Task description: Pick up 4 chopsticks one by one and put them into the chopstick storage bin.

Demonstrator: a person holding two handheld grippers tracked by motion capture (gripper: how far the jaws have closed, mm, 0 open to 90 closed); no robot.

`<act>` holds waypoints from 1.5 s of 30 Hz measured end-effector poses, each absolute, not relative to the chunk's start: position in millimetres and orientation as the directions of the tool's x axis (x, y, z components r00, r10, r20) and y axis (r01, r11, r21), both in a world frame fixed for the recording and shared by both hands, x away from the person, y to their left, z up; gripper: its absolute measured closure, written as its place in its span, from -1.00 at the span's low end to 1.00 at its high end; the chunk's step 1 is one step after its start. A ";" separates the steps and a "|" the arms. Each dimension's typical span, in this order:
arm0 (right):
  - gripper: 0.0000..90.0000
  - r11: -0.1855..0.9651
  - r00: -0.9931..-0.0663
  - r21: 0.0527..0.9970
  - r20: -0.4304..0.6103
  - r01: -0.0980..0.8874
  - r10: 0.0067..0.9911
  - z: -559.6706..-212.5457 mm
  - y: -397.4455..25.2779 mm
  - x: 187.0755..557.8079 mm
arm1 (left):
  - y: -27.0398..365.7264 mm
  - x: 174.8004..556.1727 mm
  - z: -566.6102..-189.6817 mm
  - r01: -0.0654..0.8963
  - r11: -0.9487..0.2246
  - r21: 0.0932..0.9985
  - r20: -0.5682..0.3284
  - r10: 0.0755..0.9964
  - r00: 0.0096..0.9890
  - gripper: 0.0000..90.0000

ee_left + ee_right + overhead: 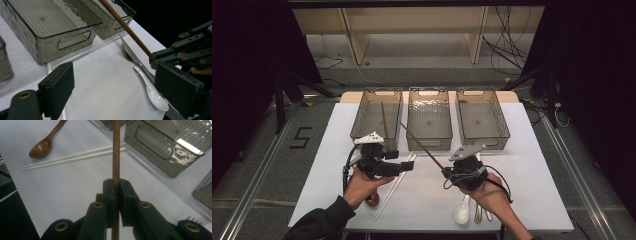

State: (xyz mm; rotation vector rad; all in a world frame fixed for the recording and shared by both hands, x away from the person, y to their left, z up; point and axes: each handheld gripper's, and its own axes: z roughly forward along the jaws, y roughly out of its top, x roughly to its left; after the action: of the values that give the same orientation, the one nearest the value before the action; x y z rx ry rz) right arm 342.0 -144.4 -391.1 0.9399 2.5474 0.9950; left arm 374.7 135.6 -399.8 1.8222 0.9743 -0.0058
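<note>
High view: three ribbed, clear plastic bins [429, 120] line the table's [532, 165] far edge. The right gripper [446, 171] pinches a slim brown wooden chopstick [422, 141]; the left gripper [406, 166] gapes, with white chopsticks [393, 187] beneath it.

The high view looks down over the table [532, 165]; both gripper views sit close, sharing the middle bin [429, 120].

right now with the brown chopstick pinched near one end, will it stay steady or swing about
The brown chopstick looks stiff and straight, so it probably won't droop. Held near one end by the right tongs, it may pivot if bumped. Its smooth, thin shaft could slip between the pads.
</note>
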 end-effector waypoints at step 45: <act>0.87 0.545 -0.798 0.719 0.021 0.430 0.602 -396.5 -114.8 335.4 | 117.1 386.6 -405.1 0.708 -0.043 0.705 -0.605 0.485 0.632 0.59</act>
State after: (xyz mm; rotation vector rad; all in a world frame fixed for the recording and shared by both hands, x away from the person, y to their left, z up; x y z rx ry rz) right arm 335.4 -114.8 -396.5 0.8677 2.5544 1.0953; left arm 386.6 117.1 -405.1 1.6914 0.9865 -0.2396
